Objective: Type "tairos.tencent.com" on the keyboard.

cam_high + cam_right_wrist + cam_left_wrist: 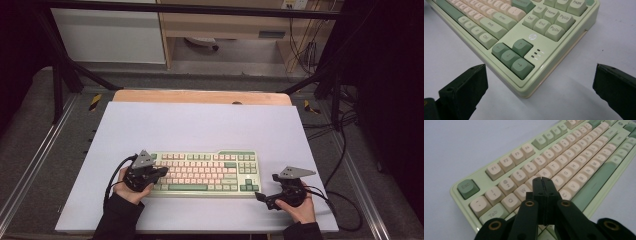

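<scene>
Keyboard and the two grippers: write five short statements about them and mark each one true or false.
1. The left gripper has its jaws closed together, with nothing between them. True.
2. The left gripper's tips are over the letter keys at the left part of the keyboard. True.
3. The right gripper is clamped on the keyboard's corner. False: its jaws stand wide apart, and the corner with the arrow keys lies ahead of them, untouched.
4. The keyboard hangs over the table's edge. False: it lies flat and wholly on the white table top.
5. The Esc key is green, while the letter keys are cream. True.
</scene>
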Action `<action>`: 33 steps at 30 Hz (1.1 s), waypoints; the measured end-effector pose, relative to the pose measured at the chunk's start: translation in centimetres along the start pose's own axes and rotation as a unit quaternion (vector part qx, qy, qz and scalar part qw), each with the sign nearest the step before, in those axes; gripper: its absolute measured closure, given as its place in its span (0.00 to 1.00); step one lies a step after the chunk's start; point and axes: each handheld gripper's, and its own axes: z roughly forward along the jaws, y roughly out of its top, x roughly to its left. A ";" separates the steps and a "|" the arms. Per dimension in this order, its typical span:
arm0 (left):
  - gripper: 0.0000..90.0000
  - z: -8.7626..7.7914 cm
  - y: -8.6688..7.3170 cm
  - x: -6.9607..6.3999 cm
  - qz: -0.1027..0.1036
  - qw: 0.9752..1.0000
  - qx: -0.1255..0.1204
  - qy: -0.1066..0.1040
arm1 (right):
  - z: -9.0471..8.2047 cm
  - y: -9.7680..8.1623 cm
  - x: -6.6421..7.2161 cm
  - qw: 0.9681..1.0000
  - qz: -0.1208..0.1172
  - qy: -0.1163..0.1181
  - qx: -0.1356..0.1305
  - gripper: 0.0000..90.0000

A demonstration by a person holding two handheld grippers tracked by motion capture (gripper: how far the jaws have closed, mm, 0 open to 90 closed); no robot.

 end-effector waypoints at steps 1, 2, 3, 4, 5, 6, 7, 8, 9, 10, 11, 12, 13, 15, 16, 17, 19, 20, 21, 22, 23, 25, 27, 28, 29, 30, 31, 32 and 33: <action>1.00 -0.1 -0.1 0.2 -0.002 1.000 0.001 0.002 | 0.0 0.0 0.0 1.000 -0.001 0.000 0.000 0.00; 1.00 -0.1 -0.2 0.3 -0.004 1.000 0.001 0.002 | 0.0 0.0 0.0 1.000 -0.001 0.000 0.000 0.00; 1.00 -0.1 -0.3 0.4 -0.006 1.000 0.002 0.004 | 0.0 0.0 0.0 1.000 -0.002 0.000 0.000 0.00; 1.00 -0.1 -0.4 0.5 -0.006 1.000 0.002 0.005 | 0.0 0.0 0.0 1.000 -0.001 0.000 0.000 0.00; 1.00 -0.1 -0.5 0.5 -0.007 1.000 0.002 0.004 | 0.0 0.0 0.0 1.000 -0.001 0.000 0.000 0.00; 1.00 -0.2 -0.5 0.6 -0.007 1.000 0.002 0.005 | 0.0 0.0 0.0 1.000 -0.002 0.000 0.001 0.00; 1.00 -0.2 -0.6 0.6 -0.007 1.000 0.003 0.006 | 0.0 0.0 0.0 1.000 -0.002 0.000 0.001 0.00; 1.00 -0.1 -0.6 0.7 -0.007 1.000 0.004 0.006 | 0.0 0.0 0.0 1.000 -0.002 -0.001 0.000 0.00; 1.00 -0.1 -0.7 0.7 -0.007 1.000 0.006 0.007 | 0.0 0.0 0.0 1.000 -0.001 -0.001 0.000 0.00; 1.00 0.0 -0.8 0.8 -0.007 1.000 0.008 0.007 | 0.0 0.0 0.0 1.000 0.000 -0.001 -0.001 0.00; 1.00 0.1 -0.9 0.8 -0.008 1.000 0.009 0.007 | 0.0 0.0 0.0 1.000 -0.001 0.000 0.001 0.00; 1.00 0.1 -1.0 0.9 -0.009 1.000 0.011 0.008 | 0.0 0.0 0.0 1.000 -0.001 0.000 0.001 0.00; 1.00 0.2 -1.0 0.9 -0.009 1.000 0.013 0.008 | 0.0 0.0 0.0 1.000 -0.001 0.000 0.001 0.00; 1.00 0.3 -1.1 1.0 -0.010 1.000 0.015 0.009 | 0.0 0.0 0.0 1.000 0.000 0.000 0.000 0.00; 1.00 0.3 -1.2 1.0 -0.010 1.000 0.015 0.009 | 0.0 0.0 0.0 1.000 -0.001 0.000 0.000 0.00; 1.00 0.4 -1.3 1.1 -0.011 1.000 0.015 0.009 | 0.0 0.0 0.0 1.000 -0.001 0.000 0.000 0.00; 1.00 0.4 -1.3 1.1 -0.011 1.000 0.014 0.008 | 0.0 0.0 0.0 1.000 -0.001 0.000 0.000 0.00; 1.00 0.4 -1.3 1.1 -0.010 1.000 0.014 0.009 | 0.0 0.0 0.0 1.000 -0.001 0.000 0.000 0.00; 1.00 0.4 -1.3 1.1 -0.010 1.000 0.014 0.009 | 0.0 0.0 0.0 1.000 0.000 0.000 0.000 0.00; 1.00 0.4 -1.3 1.0 -0.009 1.000 0.014 0.009 | 0.0 0.0 0.0 1.000 -0.001 0.000 0.001 0.00; 1.00 0.4 -1.3 1.0 -0.009 1.000 0.014 0.009 | 0.0 0.0 0.0 1.000 -0.001 0.000 0.001 0.00; 1.00 0.5 -1.4 1.1 -0.007 1.000 0.015 0.010 | 0.0 0.0 0.0 1.000 0.000 0.000 0.000 0.00; 1.00 0.7 -1.5 1.0 -0.008 1.000 0.014 0.008 | 0.0 0.0 0.0 1.000 -0.001 0.000 0.000 0.00; 1.00 0.7 -1.5 1.0 -0.007 1.000 0.015 0.009 | 0.0 0.0 0.0 1.000 -0.001 0.000 0.000 0.00; 1.00 0.7 -1.5 1.0 -0.007 1.000 0.015 0.009 | -0.1 0.0 0.0 1.000 0.002 0.001 0.000 0.00; 1.00 0.6 -1.4 1.0 -0.007 1.000 0.015 0.009 | -0.1 0.0 0.0 1.000 0.003 0.001 0.000 0.00; 1.00 0.6 -1.4 1.0 -0.007 1.000 0.014 0.009 | -0.1 0.0 0.0 1.000 0.003 0.000 -0.001 0.00; 1.00 0.4 -1.3 0.9 -0.007 1.000 0.010 0.008 | -0.1 0.1 0.0 1.000 0.002 0.000 -0.003 0.00; 1.00 0.3 -1.3 0.9 -0.008 1.000 0.009 0.008 | -0.1 0.1 0.0 1.000 0.002 0.000 -0.003 0.00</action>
